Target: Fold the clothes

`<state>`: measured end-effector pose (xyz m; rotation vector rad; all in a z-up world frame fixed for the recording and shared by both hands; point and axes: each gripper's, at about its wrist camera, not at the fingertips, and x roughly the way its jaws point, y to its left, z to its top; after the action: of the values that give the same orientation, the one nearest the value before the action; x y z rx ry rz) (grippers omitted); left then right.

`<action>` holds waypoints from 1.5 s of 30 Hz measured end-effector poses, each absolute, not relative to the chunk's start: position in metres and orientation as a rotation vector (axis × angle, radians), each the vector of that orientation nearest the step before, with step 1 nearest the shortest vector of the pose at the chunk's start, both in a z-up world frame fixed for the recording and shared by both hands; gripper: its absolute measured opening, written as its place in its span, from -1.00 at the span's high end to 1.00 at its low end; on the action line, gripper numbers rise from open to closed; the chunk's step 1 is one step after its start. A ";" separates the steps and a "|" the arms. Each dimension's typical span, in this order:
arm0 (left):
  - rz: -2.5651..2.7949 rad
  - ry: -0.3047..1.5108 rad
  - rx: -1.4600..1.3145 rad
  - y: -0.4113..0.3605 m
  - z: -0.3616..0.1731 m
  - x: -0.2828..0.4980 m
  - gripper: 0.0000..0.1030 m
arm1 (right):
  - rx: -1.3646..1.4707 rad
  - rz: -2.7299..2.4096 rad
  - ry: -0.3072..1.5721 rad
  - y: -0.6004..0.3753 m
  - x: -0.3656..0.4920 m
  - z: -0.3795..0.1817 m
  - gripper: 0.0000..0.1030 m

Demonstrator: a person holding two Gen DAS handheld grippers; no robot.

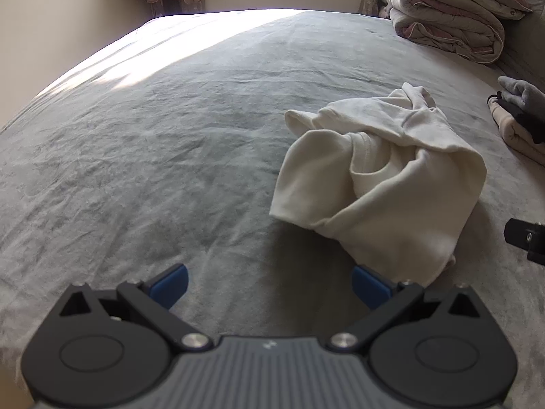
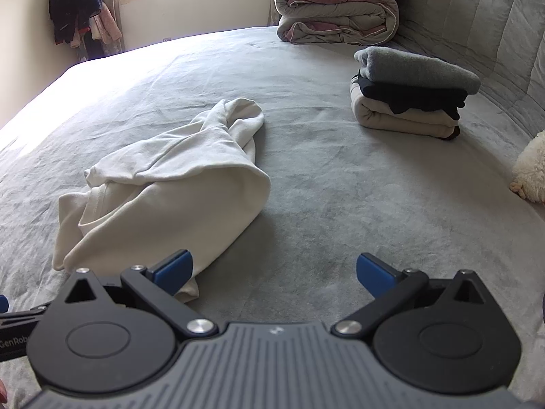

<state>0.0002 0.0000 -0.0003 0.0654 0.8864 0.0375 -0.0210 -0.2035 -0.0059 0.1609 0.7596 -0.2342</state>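
On the near half of the bed (image 2: 306, 187), closer to us than the middle, lies the cream garment (image 2: 163, 184), crumpled into a loose heap with one twisted end pointing toward the far edge. We hold both tongs above the bedspread with nothing in them. The left gripper (image 1: 269, 284) has its jaws spread wide, the heap just ahead and to its right, one blue pad near the garment's nearest fold. The right gripper (image 2: 274, 272) is just as wide open, and the same heap sits to its left, a fold of it running under the left blue pad; whether cloth and pad touch we cannot tell.

Toward the far right corner stands a stack of folded clothes (image 2: 412, 99), grey on top, black under it, cream at the bottom, well apart from the heap. Beyond it, at the far edge, rests a rolled duvet (image 2: 337, 10).

We judge that folding has not begun on this piece: it must first be spread flat. The risk lies in the bundle itself. The layers are wrapped over one another, so a pinch at the nearest fold may take two layers at once and lift the whole lump instead of opening it. A low grab may also catch the soft bedspread. The twisted end may stay knotted if we pull unevenly.
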 end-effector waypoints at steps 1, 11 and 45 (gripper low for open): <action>0.040 0.891 0.066 0.000 -0.001 0.000 -0.99 | 0.167 -0.231 0.763 -0.203 -0.019 -0.005 -1.00; 0.054 0.880 0.024 0.009 0.003 0.004 -0.99 | 0.148 -0.203 0.754 -0.195 -0.021 -0.012 -1.00; 0.067 0.864 0.021 0.014 0.005 0.007 -0.99 | 0.140 -0.185 0.799 -0.192 -0.016 -0.014 -1.00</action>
<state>0.0068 0.0138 0.0051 0.0207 0.8636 0.0668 -0.0155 -0.1917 -0.0136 0.1405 0.7992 -0.1851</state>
